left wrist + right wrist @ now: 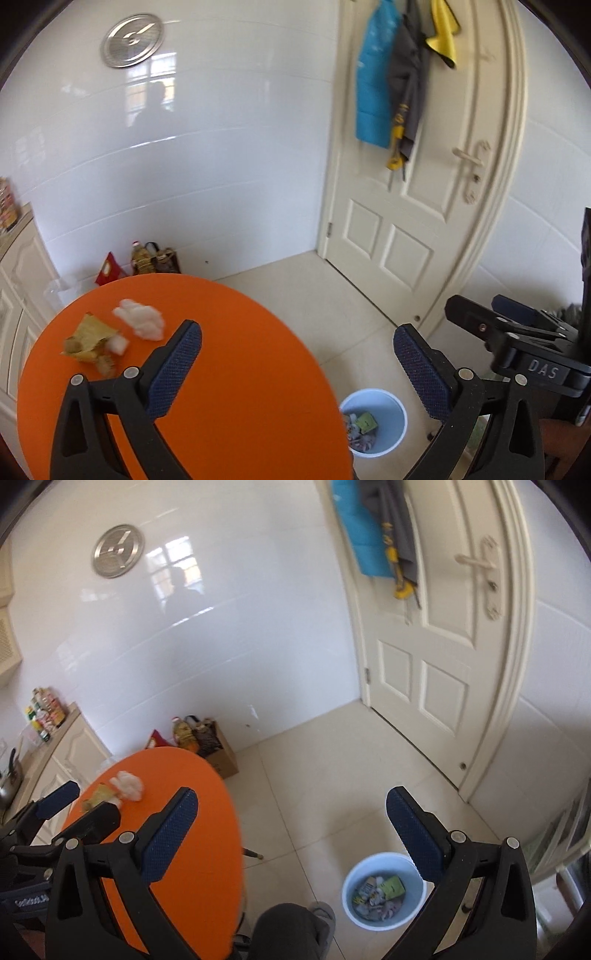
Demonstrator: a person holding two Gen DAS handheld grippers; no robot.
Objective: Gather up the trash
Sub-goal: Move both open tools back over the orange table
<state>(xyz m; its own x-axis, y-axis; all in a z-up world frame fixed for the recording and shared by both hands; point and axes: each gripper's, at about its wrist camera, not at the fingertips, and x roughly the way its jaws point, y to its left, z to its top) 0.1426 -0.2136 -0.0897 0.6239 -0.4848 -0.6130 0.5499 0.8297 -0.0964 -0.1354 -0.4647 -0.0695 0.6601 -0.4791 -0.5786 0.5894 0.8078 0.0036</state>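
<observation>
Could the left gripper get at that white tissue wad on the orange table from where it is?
Probably yes. The left gripper is open and empty, and the tissue wad lies in the open on the table, beside a yellowish wrapper. Nothing stands between them; the gripper would only need to come down.

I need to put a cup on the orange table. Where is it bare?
The orange table is bare across its near and right side. Only the far left is crowded, with a white wad beside crumpled yellowish paper.
</observation>
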